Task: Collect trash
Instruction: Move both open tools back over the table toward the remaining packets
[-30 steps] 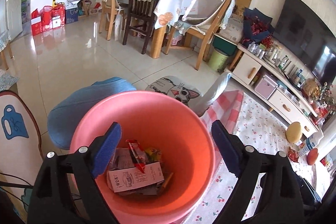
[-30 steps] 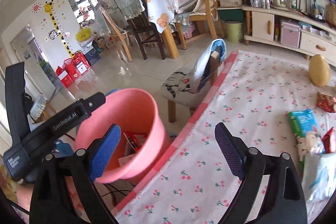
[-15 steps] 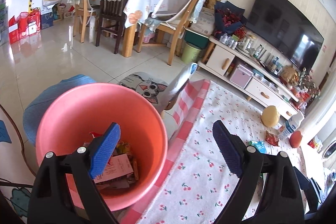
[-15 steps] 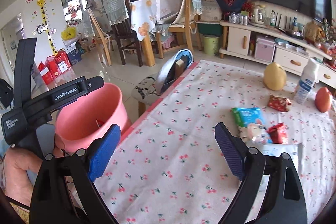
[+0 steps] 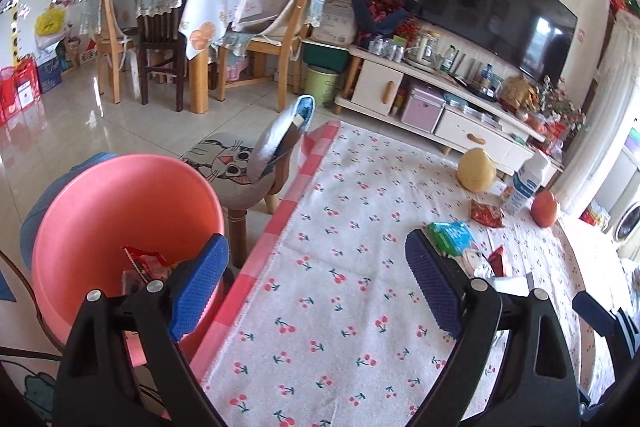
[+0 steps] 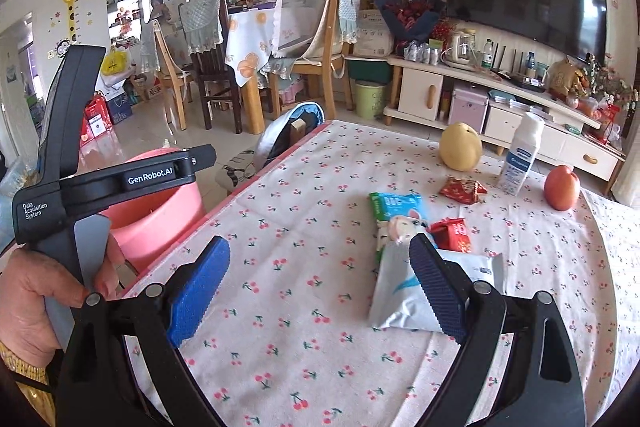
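A pink bin (image 5: 120, 219) with wrappers inside stands on the floor beside the table's left edge; it shows again as the pink bin (image 6: 156, 223) in the right wrist view. On the cherry-print tablecloth (image 6: 304, 227) lie a white-grey pouch (image 6: 400, 291), a green-white packet (image 6: 396, 207), a red wrapper (image 6: 452, 235) and a second red wrapper (image 6: 462, 189). My right gripper (image 6: 320, 287) is open, its right finger over the pouch's near end. My left gripper (image 5: 316, 283) is open above the table's left border, nothing between its fingers. A hand holds the left gripper's handle.
A yellow pear (image 6: 460, 147), a white bottle (image 6: 520, 159) and a red apple (image 6: 562, 187) stand at the table's far side. A cat-print stool (image 5: 236, 167) with a blue bag sits by the bin. Dining chairs, a TV cabinet and a green pail lie beyond.
Both grippers swung right, from over the pink bin toward the table. The bin slid to the left of both views; the wrappers and pouch came closer in front of the right gripper.
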Demonstrator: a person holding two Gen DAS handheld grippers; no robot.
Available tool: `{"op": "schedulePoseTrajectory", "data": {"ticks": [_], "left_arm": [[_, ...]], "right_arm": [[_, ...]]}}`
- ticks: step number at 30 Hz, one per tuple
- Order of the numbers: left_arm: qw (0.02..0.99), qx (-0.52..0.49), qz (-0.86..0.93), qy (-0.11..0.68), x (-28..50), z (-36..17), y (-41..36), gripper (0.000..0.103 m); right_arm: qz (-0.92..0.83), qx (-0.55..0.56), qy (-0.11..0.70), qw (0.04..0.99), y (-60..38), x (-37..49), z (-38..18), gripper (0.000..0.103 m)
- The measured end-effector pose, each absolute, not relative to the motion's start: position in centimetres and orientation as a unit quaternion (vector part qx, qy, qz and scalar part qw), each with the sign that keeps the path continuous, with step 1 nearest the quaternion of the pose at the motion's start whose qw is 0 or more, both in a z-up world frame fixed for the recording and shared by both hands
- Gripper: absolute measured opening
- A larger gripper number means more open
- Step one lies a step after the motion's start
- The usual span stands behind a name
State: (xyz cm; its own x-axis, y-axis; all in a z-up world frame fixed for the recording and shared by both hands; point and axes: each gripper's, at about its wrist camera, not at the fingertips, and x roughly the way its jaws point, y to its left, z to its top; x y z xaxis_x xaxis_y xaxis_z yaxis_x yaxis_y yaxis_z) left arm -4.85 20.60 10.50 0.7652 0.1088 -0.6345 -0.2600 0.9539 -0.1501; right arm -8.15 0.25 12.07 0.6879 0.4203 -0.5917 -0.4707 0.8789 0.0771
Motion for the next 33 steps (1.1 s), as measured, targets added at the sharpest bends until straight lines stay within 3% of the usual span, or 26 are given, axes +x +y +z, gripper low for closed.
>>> {"op": "schedulePoseTrajectory", "data": {"ticks": [21,33], "left_arm": [[0.933,-0.035,0.043,0.356,-4.0,8.5,12.9,0.091],[0.922,-0.027,0.009,0.386,-2.7,6.9,10.4,0.091]], "right_arm": [[0.202,0.014,0.325,0.924,-9.1,-6.4,11.2,0.090],[0.166,0.041,0.396,0.902,-14.6,-2.4,8.7,0.090]]}}
